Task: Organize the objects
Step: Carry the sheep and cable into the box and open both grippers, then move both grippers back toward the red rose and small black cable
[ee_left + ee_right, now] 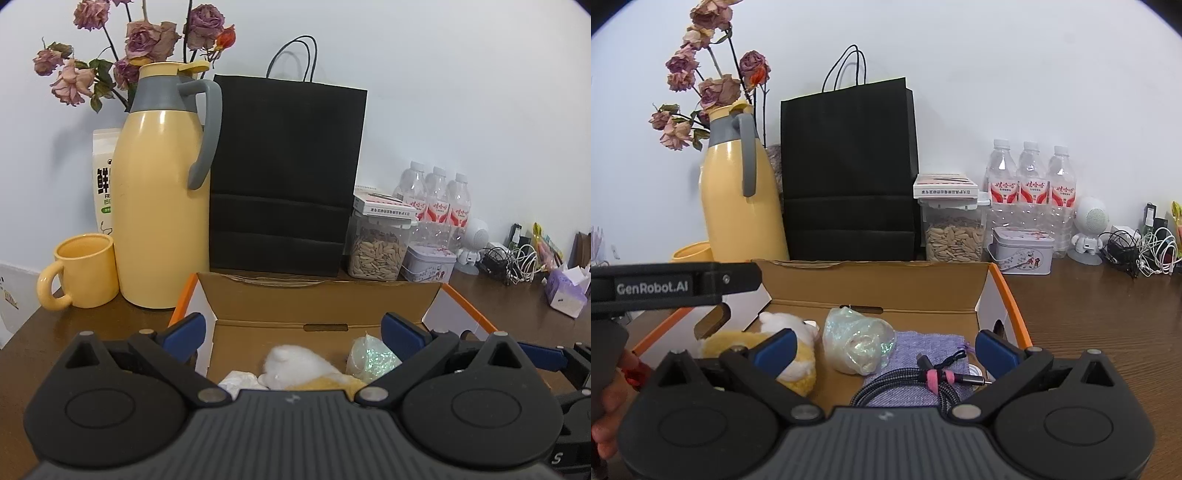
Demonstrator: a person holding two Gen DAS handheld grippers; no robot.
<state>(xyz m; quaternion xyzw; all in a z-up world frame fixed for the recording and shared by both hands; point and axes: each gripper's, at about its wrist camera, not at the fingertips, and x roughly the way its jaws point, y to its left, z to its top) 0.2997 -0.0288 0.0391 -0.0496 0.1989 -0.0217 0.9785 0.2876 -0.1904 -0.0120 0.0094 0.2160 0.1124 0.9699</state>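
White "GenRobot.AI" lettering marks the left gripper (676,284) beside the cardboard box (871,280).

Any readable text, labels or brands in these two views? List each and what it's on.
"GenRobot.AI": side of the left gripper, seen from the right wrist.
"S": black part at the left wrist view's lower right edge.
White carton behind the yellow jug: large dark characters, cut off, unreadable.
Water bottles: red labels, too small.
Flat box on the seed jar: print blurred.
Tin: pictures only, no legible words.
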